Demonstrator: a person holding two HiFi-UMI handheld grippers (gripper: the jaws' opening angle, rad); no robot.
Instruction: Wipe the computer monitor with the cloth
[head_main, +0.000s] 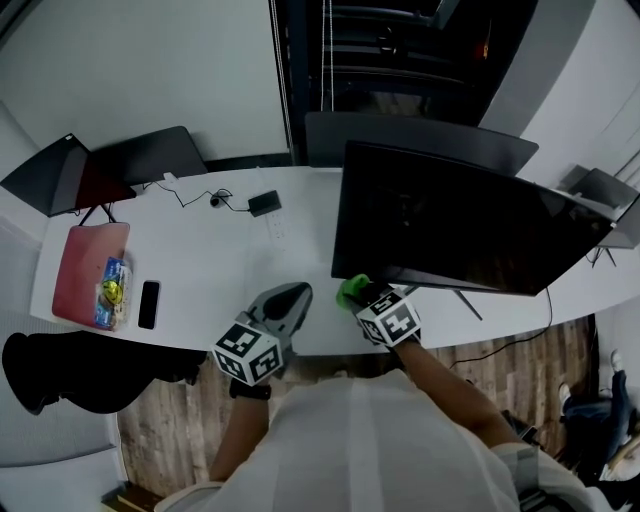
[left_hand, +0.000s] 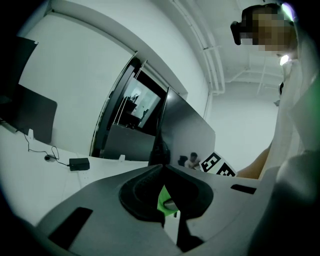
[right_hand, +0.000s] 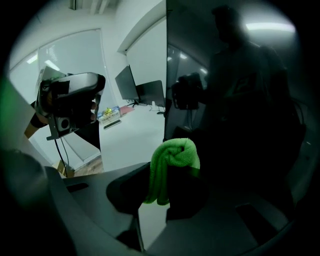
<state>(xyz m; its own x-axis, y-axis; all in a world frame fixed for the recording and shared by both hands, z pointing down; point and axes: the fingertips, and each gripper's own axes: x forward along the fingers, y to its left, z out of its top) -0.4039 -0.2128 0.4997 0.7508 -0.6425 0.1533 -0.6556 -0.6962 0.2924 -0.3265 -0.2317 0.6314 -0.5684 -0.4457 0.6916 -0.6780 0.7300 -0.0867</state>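
- Cloth (right_hand: 172, 159) slipping free is the main worry. The right gripper (right_hand: 167, 172) pinches the green bundle by a fold only, with a rounded wad standing above the jaws and a loose tail hanging below. Drag across the glass could tug it out.
- Scratching comes next. The wad sits at the lower left corner of the monitor (head_main: 460, 225), just beside the dark screen, and I cannot tell whether it touches yet. If the gripper tilts during a stroke, the hard jaw tips could meet the panel instead of the fabric.
- Tipping is possible. The screen stands on a thin leg (head_main: 466, 302) on the white desk (head_main: 220, 260), so a firm push high up or far out could rock it or slide it backward.
- Bracing is absent. The left gripper (head_main: 297, 293) has its jaws pressed together on nothing and hangs over the desk to the left of the screen, well placed to steady it but not touching it.
- Coverage may suffer, since the wad is small against a wide panel and the far right side would probably need a long reach.
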